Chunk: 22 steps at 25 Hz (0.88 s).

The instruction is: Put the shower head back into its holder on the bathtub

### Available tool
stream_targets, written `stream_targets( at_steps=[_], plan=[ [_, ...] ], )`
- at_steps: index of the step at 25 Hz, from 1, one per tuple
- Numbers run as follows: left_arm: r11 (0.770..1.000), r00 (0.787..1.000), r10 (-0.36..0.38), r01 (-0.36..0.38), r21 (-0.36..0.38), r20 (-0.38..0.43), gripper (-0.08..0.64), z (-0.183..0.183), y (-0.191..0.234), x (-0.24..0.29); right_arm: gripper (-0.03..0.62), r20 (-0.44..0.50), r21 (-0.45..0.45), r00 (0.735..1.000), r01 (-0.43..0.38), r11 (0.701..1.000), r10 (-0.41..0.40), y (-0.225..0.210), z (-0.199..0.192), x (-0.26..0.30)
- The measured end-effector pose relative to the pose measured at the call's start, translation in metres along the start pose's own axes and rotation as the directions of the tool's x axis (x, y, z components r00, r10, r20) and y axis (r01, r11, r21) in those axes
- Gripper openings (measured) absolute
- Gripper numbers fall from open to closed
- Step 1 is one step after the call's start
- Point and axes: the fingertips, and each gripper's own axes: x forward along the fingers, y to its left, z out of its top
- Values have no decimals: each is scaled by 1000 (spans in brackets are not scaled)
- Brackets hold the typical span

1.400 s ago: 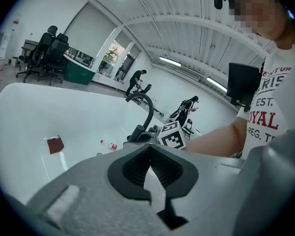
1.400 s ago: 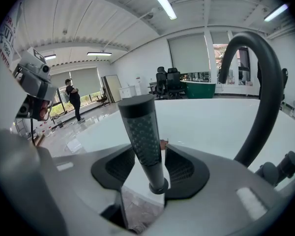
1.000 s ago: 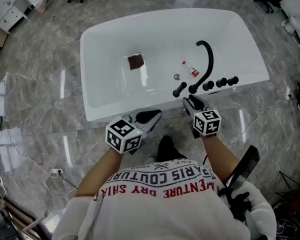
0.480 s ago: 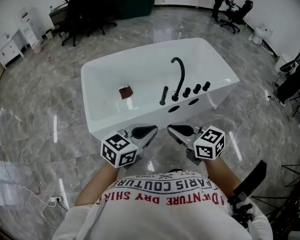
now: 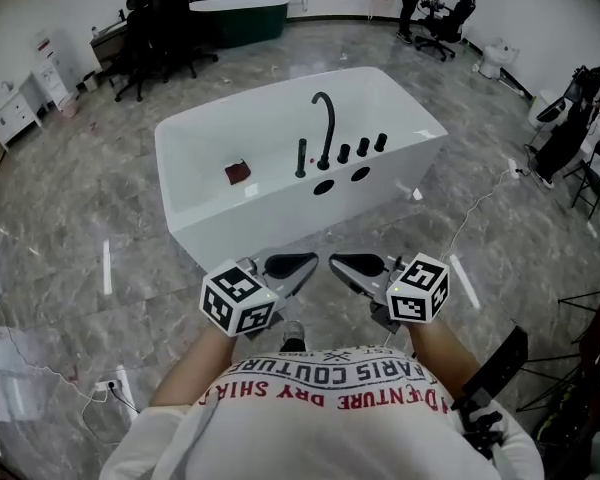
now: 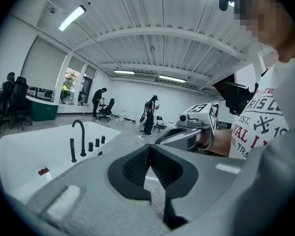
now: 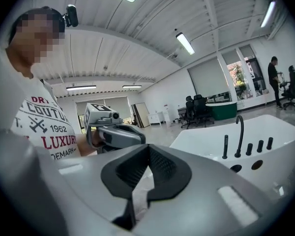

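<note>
Since the shower head (image 5: 301, 158) stands upright on the tub (image 5: 210, 218) deck, well ahead of both tongs and touched by neither, the task looks done. It rises as a thin black stick just beside the spout (image 5: 325, 128), on the side nearer the left tongs (image 5: 305, 263), with three knobs (image 5: 362, 148) in a row beyond the spout, toward the right tongs' (image 5: 338, 261) side.

Both tongs are held close to the chest, tips turned toward each other and nearly meeting, well short of the tub. In the left gripper view the pads lie pressed together with nothing between them, and the right gripper view shows the same: jaws together, empty.

From the right tongs the head (image 7: 225, 146) shows straight and free of any hose loop draped over the rim. Whether it sits fully down in its holder is too small to tell from here. A brown block (image 5: 238, 172) lies in the tub, farther off on the left tongs' side. As I judge it, nothing remains except perhaps a closer check of the seating.
</note>
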Motion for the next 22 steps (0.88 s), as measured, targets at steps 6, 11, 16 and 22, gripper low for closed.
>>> stream_targets(
  at_steps=[6,11,16,22],
  plan=[
    [1000,1000,-19,19,0,-11,2,-35,-119,-12,3,42,32,998,45,998,-46,79,-46,-87],
    [1000,1000,-13,13,21,-3,2,-43,-185,-32,3,55,24,998,31,999,-32,135,-57,-126],
    [1000,1000,-7,7,19,19,2,-43,-221,-42,3,76,-5,997,14,1000,-14,168,-57,-144],
    [1000,1000,6,-6,24,12,2,-52,-241,-52,3,78,-1,997,3,1000,-3,188,-65,-151]
  ],
)
